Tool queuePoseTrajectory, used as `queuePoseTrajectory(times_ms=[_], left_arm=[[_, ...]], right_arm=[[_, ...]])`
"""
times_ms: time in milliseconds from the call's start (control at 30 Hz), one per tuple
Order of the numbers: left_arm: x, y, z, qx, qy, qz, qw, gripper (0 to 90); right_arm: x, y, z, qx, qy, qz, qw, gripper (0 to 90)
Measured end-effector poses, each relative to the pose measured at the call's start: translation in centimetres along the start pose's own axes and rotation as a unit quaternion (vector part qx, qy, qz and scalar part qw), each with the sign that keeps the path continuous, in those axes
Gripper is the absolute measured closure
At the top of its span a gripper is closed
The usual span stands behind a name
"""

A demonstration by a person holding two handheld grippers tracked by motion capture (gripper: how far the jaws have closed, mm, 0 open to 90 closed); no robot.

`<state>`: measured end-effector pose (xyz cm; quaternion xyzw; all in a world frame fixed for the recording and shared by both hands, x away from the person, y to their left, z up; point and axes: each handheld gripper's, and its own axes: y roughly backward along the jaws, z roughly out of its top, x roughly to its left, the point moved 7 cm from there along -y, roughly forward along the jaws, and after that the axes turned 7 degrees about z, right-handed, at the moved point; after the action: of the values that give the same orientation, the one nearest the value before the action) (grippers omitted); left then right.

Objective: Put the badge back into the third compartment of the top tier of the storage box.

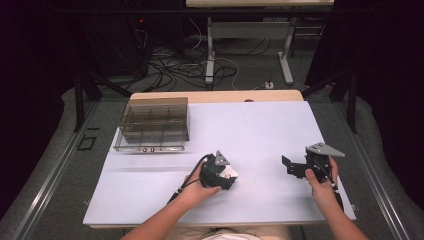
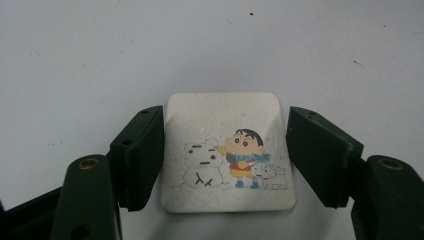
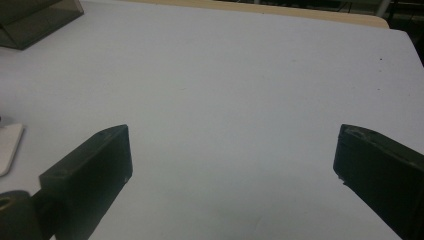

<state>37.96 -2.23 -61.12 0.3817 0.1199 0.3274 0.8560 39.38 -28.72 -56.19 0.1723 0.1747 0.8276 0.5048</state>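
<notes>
Now my left gripper (image 2: 225, 160) has its jaws clamped on both side edges of the tile (image 2: 227, 155), which lies flat on the table (image 2: 100, 50). My right gripper (image 3: 232, 165) waits wide open, empty, well apart.

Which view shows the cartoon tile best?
The left gripper view: the cartoon tile lies face up between the left tool pads, its snowman drawing readable. The high view gives a pale corner beside the hand. The right gripper view catches one white edge at its left border.
</notes>
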Motion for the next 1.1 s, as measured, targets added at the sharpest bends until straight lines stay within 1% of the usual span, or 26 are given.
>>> queuePoseTrajectory(times_ms=[67,200,300,333,500,567,700,767,967,1067,1100], left_arm=[[0.1,0.1,0.0,0.001,-0.002,0.002,1.0,33.1],[0.2,0.2,0.2,-0.001,0.003,0.002,1.0,33.1],[0.3,0.4,0.3,-0.002,0.001,0.004,1.0,33.2],[0.3,0.4,0.3,-0.001,0.003,0.005,1.0,33.2],[0.5,0.7,0.5,-0.002,0.004,0.01,0.9999,33.2],[0.5,0.9,0.7,-0.004,0.009,0.013,0.9999,33.2],[0.7,1.2,0.9,-0.005,0.011,0.015,0.9998,33.2],[0.8,1.3,1.0,-0.004,0.012,0.017,0.9998,33.1],[0.9,1.8,1.3,-0.005,0.019,0.023,0.9996,33.1],[1.1,2.0,1.5,-0.005,0.02,0.025,0.9995,33.1],[1.1,2.1,1.6,-0.006,0.023,0.026,0.9994,33.1]], right_arm=[[0.0,0.0,0.0,0.0,0.0,0.0,1.0,2.3],[0.0,0.0,0.0,0.0,0.0,0.0,1.0,2.3],[0.0,0.0,0.0,-0.001,0.0,-0.001,1.0,2.3],[0.1,0.0,0.0,-0.001,-0.004,0.0,1.0,2.3],[0.0,0.0,0.0,0.0,0.0,0.0,1.0,2.3],[0.1,0.0,0.0,-0.002,-0.005,0.001,1.0,2.3],[0.0,0.0,0.0,0.0,0.0,0.001,1.0,2.3],[0.1,0.0,0.0,-0.001,-0.004,0.003,1.0,2.3],[0.0,0.0,0.0,0.0,0.0,0.001,1.0,2.3],[0.1,0.0,0.0,0.0,-0.004,0.0,1.0,2.3],[0.1,0.0,0.0,0.0,-0.004,0.0,1.0,2.3]])
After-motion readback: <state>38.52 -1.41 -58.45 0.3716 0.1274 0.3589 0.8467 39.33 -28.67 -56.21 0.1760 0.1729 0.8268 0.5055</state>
